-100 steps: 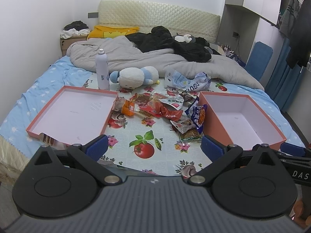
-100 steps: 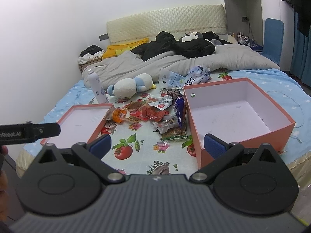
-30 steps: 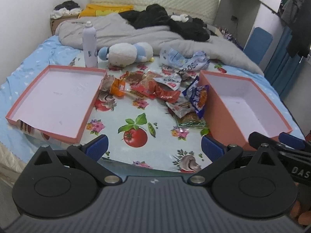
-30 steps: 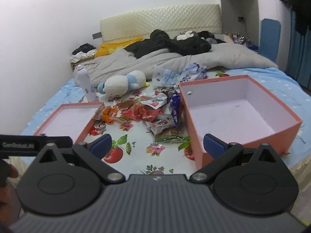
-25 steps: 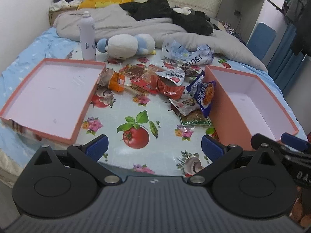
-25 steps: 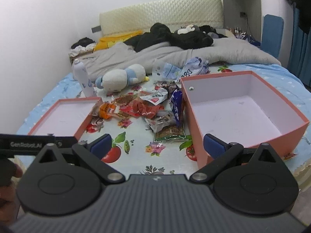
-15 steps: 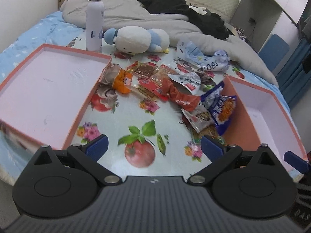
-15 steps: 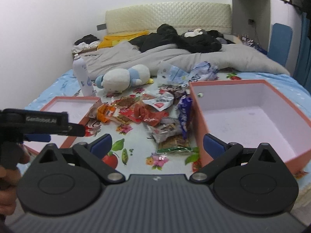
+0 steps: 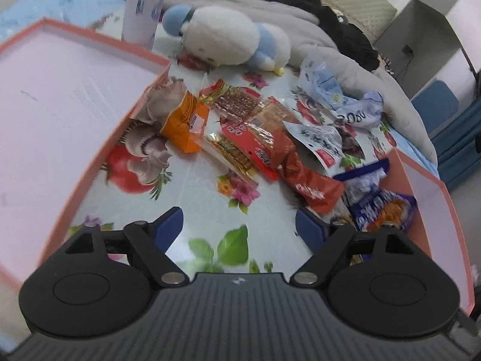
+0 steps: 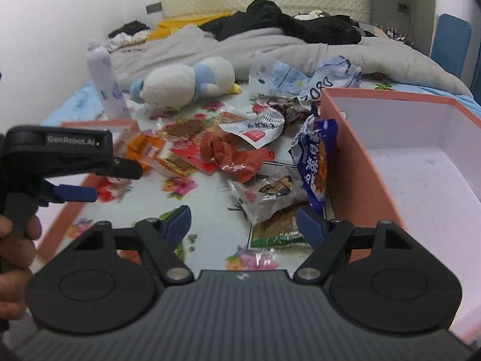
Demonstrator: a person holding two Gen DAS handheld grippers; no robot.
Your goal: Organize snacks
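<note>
Several snack packets lie heaped on a flowered cloth between two salmon boxes: a shallow lid (image 9: 99, 39) on the left and a deep box (image 10: 354, 150) on the right. My left gripper (image 9: 239, 225) hovers low over bare cloth just short of the orange packet (image 9: 186, 123) and the red packet (image 9: 303, 180). Its jaws are closing with nothing between them. My right gripper (image 10: 243, 221) is also closing. It sits just short of a clear packet (image 10: 267, 195) beside the purple bag (image 10: 315, 162), and its pads touch nothing. The left gripper (image 10: 115, 183) shows at the left edge.
A plush toy (image 9: 225, 39), a white bottle (image 9: 144, 6) and a crumpled blue-white bag (image 9: 345, 102) lie behind the pile, with a grey duvet (image 10: 270, 48) beyond. A person's hand (image 10: 15, 240) holds the left gripper. A blue chair (image 10: 451, 42) stands far right.
Both grippers have come forward and down toward the snack pile, which now looks much larger. Both pairs of jaws have narrowed slightly. The left gripper reaches further into the right wrist view.
</note>
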